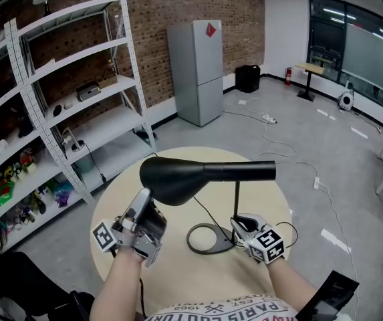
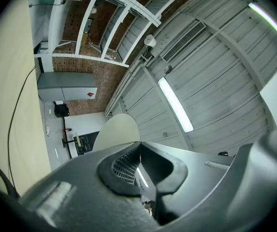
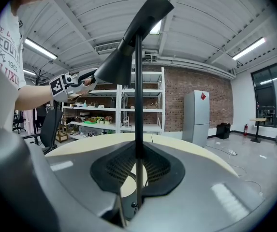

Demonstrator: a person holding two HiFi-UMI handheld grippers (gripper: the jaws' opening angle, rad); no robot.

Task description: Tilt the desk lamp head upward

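Note:
A black desk lamp stands on the round table, its ring base [image 1: 208, 239] between my hands. Its cone-shaped head [image 1: 171, 178] and arm lie about level, well above the table. My left gripper [image 1: 143, 206] points up under the head's wide end, jaws shut, tips at the rim; no rim shows between the pads. In the left gripper view the shut tips [image 2: 139, 144] overlap the head's pale inside [image 2: 116, 132]. My right gripper [image 1: 244, 225] is shut on the thin upright stem [image 3: 138, 81] low down, near the base. The right gripper view shows the stem running between its pads [image 3: 137, 153].
The lamp's cable [image 1: 208, 214] runs across the cream table [image 1: 265, 199]. White shelving [image 1: 77, 112] with small items stands at the left and a grey fridge [image 1: 196, 72] at the brick wall. Cables and a power strip [image 1: 269, 119] lie on the floor beyond.

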